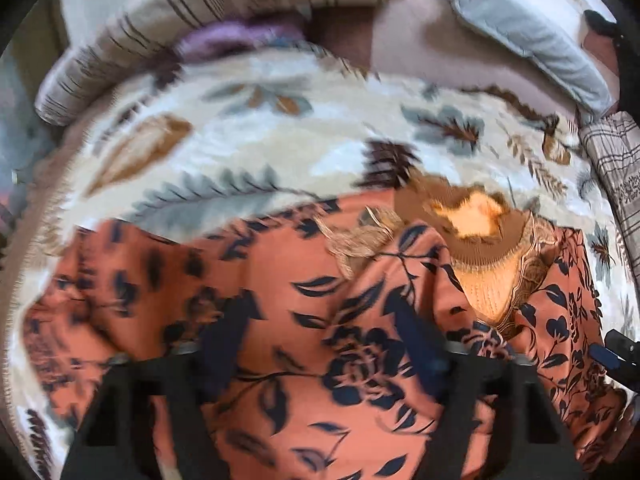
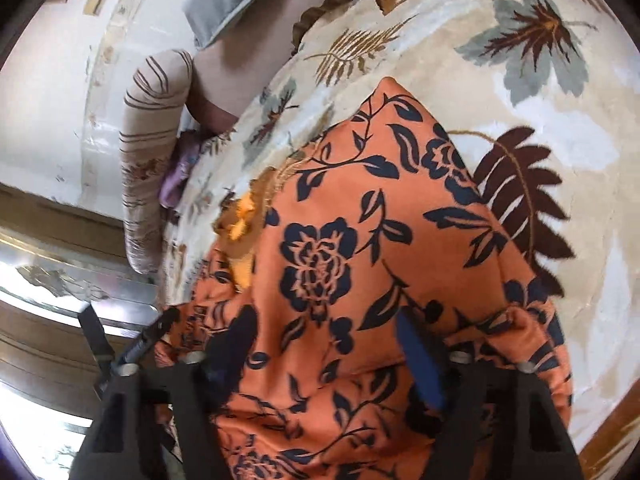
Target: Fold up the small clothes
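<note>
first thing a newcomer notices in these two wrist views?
The orange garment with dark navy flowers dominates both views, spread on a cream leaf-print blanket, with the left gripper and right gripper open, their fingers straddling the cloth. Next, the brown knit neckline with yellow lining at the garment's far end, and a striped bolster pillow along the bed's edge.

A bed fills most of both views, covered by a cream blanket (image 1: 256,148) printed with grey, brown and ochre leaves. At its head lie a beige striped pillow (image 1: 132,40) and a pale blue pillow (image 1: 532,28), with a mauve sheet (image 1: 404,40) showing between them. A small purple cloth (image 2: 176,176) sits beside the striped pillow. A checked cloth (image 1: 616,172) lies at the blanket's edge. Behind the bed stands a white wall (image 2: 44,92) with chipped, stained paint. Daylight falls bright across the bedding.
</note>
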Motion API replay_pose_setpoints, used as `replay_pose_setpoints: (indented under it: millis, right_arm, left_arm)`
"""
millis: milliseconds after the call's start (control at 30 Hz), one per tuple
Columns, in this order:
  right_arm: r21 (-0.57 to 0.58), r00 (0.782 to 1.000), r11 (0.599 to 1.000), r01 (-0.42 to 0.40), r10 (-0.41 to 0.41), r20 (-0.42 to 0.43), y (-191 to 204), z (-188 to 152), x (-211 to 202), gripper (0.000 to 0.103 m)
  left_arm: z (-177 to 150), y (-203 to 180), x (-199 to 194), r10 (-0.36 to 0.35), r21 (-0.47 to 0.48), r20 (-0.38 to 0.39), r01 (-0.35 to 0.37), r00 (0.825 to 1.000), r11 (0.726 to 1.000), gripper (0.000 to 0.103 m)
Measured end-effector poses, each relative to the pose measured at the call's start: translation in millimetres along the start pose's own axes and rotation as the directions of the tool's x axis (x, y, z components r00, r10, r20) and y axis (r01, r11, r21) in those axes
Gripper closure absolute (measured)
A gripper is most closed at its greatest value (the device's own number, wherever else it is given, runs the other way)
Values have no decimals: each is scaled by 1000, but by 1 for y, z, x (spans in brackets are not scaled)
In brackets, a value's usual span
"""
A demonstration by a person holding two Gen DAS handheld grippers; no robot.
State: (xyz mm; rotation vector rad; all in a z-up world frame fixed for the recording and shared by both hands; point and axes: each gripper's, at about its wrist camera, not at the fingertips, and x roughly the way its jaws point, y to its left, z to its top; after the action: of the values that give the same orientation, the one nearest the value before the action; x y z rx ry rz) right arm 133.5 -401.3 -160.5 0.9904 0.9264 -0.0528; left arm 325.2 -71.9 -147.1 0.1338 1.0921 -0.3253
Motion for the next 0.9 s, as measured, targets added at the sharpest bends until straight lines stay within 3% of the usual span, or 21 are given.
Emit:
replay_pose_setpoints:
  millis: [67, 233, 300, 333, 367, 433, 467, 600, 767, 900]
  right_arm:
    - [4, 1000, 1000, 1, -1, 23, 0, 4, 0, 42]
    - [7, 1000, 1000, -5, 4, 20, 4, 5, -1, 42]
    - [9, 1000, 1000, 9, -9, 12, 5, 4, 3, 42]
    - [12, 1000, 1000, 16, -16, 11, 5, 4, 5, 42]
    - [17, 1000, 1000, 21, -21, 10, 4, 3, 5, 42]
    - [33, 999, 999, 35, -36, 11, 1, 4, 6, 42]
    - [41, 999, 998, 44, -45, 15, -1, 5, 6, 42]
    - [85, 998, 995, 56, -58, 27, -10, 8, 7, 42]
    - [104, 995, 991, 83, -89, 54, -9, 9, 5, 42]
    - [71, 991, 992, 106, -111, 74, 0, 6, 4, 42]
  left_arm:
    - [0, -4, 16, -25, -14, -42, 24, 999, 1000, 49]
    - [-5, -13, 28, -91, 4, -68, 91, 994, 996, 48]
    - [-5, -17, 31, -81, 22, -68, 83, 994, 996, 48]
    - [-5, -18, 30, -84, 25, -61, 86, 995, 996, 53]
    - [-5, -17, 30, -89, 25, -56, 91, 994, 996, 72]
    - [-5, -16, 25, -74, 24, -37, 75, 997, 997, 92]
    - [-6, -13, 20, -79, 21, -26, 79, 997, 997, 97]
    - [-10, 3, -8, -109, -13, 41, 110, 993, 994, 98]
    - [-30, 34, -43, -61, -55, 95, 67, 994, 996, 98]
    - [-55, 65, -47, 27, -82, 32, -24, 999, 996, 98]
